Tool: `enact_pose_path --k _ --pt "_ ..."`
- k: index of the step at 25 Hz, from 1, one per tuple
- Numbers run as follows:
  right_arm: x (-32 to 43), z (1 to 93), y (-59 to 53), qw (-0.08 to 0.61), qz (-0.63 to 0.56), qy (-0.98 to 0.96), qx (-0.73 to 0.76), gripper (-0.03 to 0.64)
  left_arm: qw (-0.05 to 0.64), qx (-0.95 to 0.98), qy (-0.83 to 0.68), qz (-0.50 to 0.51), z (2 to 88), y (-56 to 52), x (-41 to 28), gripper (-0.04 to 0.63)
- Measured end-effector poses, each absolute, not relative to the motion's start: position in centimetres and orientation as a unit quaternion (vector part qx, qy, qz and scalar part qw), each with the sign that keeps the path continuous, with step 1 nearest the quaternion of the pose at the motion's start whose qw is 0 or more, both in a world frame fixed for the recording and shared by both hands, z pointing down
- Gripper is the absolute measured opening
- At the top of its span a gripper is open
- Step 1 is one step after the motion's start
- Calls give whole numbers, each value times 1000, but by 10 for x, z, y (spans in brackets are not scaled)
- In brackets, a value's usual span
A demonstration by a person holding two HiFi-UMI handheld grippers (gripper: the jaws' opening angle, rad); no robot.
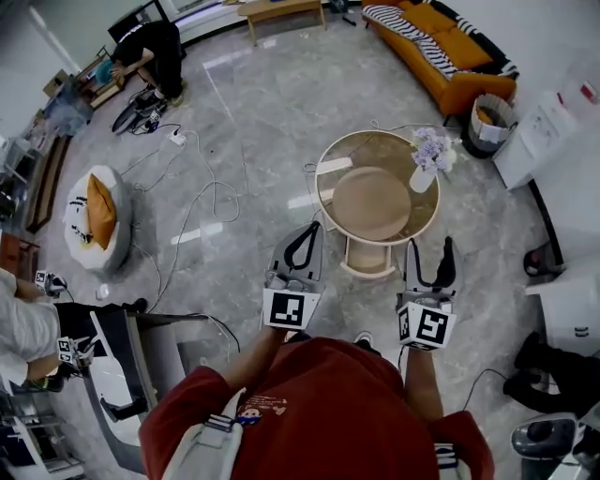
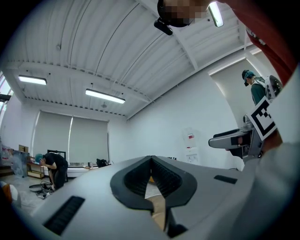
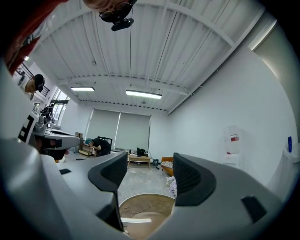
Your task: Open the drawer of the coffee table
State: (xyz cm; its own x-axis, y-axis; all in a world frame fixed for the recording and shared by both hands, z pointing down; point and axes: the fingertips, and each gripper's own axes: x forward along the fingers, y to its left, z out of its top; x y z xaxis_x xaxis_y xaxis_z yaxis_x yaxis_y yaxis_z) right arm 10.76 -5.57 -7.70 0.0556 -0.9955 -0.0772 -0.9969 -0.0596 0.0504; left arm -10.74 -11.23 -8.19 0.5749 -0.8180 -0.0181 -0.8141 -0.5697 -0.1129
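Type of place: a large white hall fitted out as a living room, with working gear about; a test room rather than a home.
Furnishing: orange sofa [image 1: 441, 42] with a striped throw; round coffee table [image 1: 328, 183] bearing a vase of flowers [image 1: 427, 161]; low wooden table [image 1: 279, 9]; floor cushion [image 1: 94, 217]; waste basket [image 1: 489, 120].
Floor: pale polished tiles [image 1: 272, 103], with cables [image 1: 202, 202] and a power strip [image 1: 176, 139] lying loose.
Ceiling: ribbed white panels [image 2: 93, 47] with strip lights [image 2: 105, 96].
Windows: covered by grey roller blinds [image 3: 133, 132].
Occupancy: a person [image 1: 155, 45] bent over a cluttered desk by the far wall.
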Motion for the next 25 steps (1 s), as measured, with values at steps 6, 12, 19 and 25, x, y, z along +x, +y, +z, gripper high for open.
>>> enact_pose_path --k 6,12,19,25 --pt "105 -71 -52 -5 29 685 -728 288 63 -887 457 -15 -86 -110 -110 14" --pt "106 -72 -45 3 25 692 -722 172 62 -889 454 -20 -80 -100 -105 14" --pt "99 -73 -37 -5 23 698 -715 38 61 -889 452 -22 -82 -88 -110 14" --pt "84 -75 -37 -12 33 711 -702 28 61 -887 456 -28 -79 -81 -119 14"
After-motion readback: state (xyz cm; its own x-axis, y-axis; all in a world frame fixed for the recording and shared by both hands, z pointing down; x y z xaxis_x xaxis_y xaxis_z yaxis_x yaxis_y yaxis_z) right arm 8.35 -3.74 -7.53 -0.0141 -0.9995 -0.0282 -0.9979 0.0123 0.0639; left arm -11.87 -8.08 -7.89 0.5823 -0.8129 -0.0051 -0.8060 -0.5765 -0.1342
